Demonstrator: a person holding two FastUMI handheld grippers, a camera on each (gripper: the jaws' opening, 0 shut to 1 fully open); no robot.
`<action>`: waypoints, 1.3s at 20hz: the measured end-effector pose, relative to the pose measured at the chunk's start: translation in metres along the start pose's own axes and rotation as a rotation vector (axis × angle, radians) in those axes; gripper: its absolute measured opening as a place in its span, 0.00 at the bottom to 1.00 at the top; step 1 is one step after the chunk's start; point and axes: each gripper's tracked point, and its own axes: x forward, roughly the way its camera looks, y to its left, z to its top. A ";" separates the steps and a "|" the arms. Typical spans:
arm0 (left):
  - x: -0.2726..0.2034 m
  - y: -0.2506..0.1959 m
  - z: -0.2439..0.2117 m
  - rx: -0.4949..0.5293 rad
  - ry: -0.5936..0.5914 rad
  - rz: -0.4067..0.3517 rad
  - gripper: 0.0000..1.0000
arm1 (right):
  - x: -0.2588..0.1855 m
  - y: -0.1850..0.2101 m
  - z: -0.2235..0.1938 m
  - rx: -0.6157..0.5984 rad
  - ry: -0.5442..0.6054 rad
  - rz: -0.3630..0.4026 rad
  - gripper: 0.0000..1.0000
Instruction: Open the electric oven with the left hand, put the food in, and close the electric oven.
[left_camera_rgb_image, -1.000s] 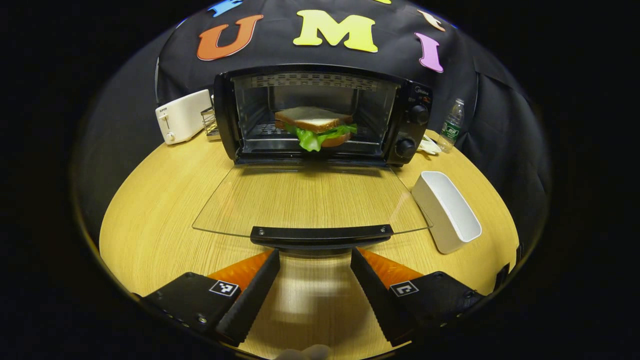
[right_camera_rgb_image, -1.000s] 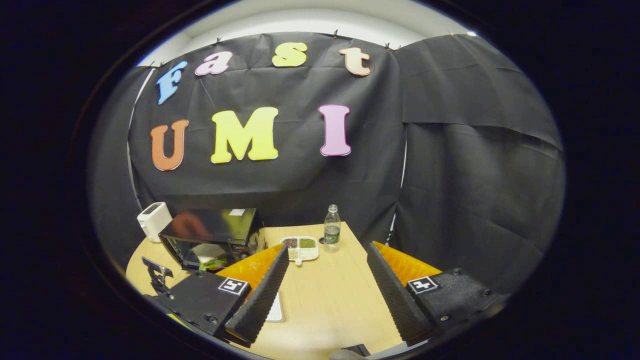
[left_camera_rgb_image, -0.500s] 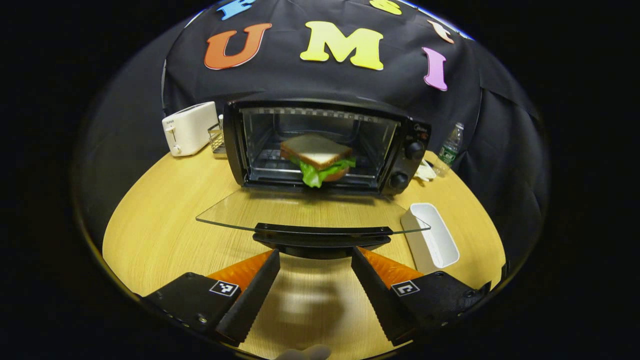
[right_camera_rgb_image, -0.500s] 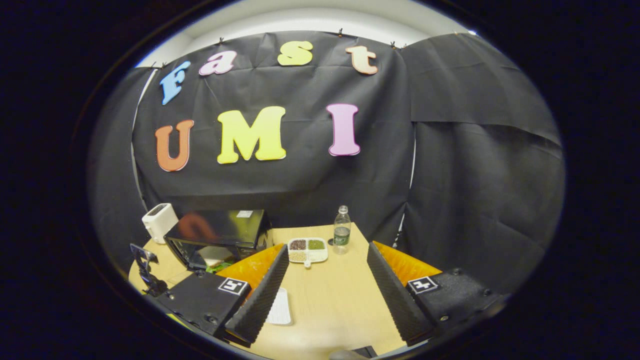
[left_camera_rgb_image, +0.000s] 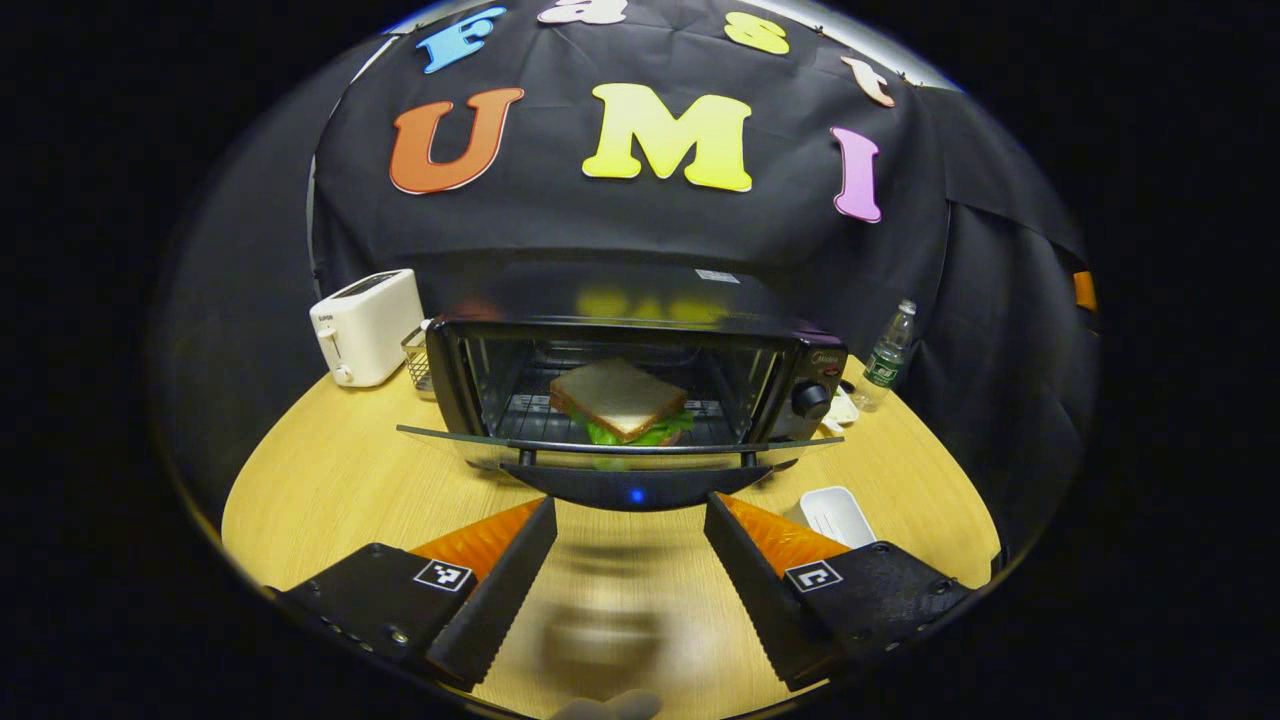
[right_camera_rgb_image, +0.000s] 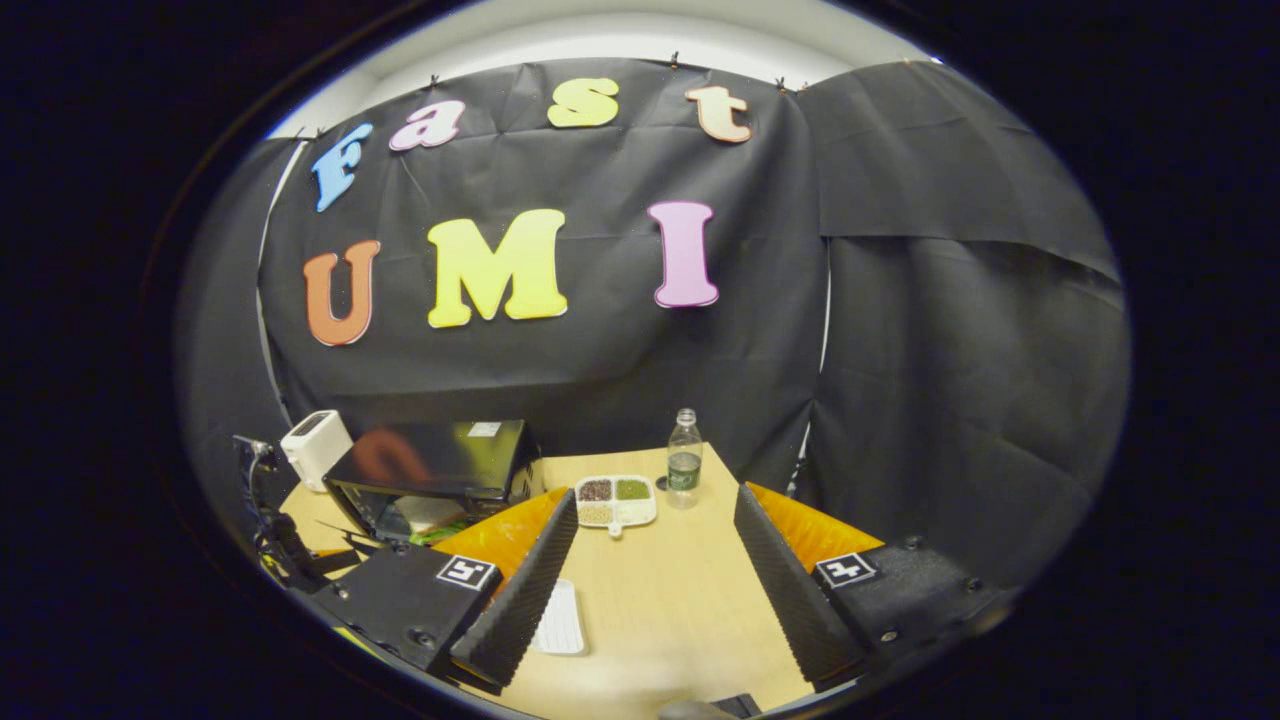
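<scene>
The black electric oven (left_camera_rgb_image: 640, 385) stands at the back of the round wooden table (left_camera_rgb_image: 330, 480). A sandwich (left_camera_rgb_image: 618, 400) with lettuce lies on its rack. The glass door (left_camera_rgb_image: 620, 445) is part-way up and seen almost edge-on, with its dark handle (left_camera_rgb_image: 635, 487) toward me. My left gripper (left_camera_rgb_image: 630, 515) is open, its fingertips just under and either side of the handle. In the right gripper view my right gripper (right_camera_rgb_image: 657, 495) is open and holds nothing, hanging over the table's right side; the oven (right_camera_rgb_image: 430, 470) shows at lower left.
A white toaster (left_camera_rgb_image: 365, 325) and a wire rack (left_camera_rgb_image: 418, 355) stand left of the oven. A water bottle (left_camera_rgb_image: 888, 355) is at its right, a white rectangular dish (left_camera_rgb_image: 835, 512) nearer me. A sectioned plate (right_camera_rgb_image: 615, 498) lies near the bottle (right_camera_rgb_image: 684, 460).
The oven door has swung up from lying flat to about half raised, and my left gripper has risen with its handle. The right gripper has hardly moved.
</scene>
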 end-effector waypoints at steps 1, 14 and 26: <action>0.003 -0.001 0.004 0.011 -0.007 -0.002 0.98 | 0.000 0.000 -0.001 -0.002 0.000 -0.003 1.00; 0.018 -0.008 0.041 0.052 -0.080 -0.005 0.95 | -0.001 -0.011 0.012 -0.009 -0.015 -0.025 0.91; -0.064 -0.005 0.092 0.048 -0.230 0.030 0.95 | -0.028 0.022 0.032 -0.037 -0.077 0.069 1.00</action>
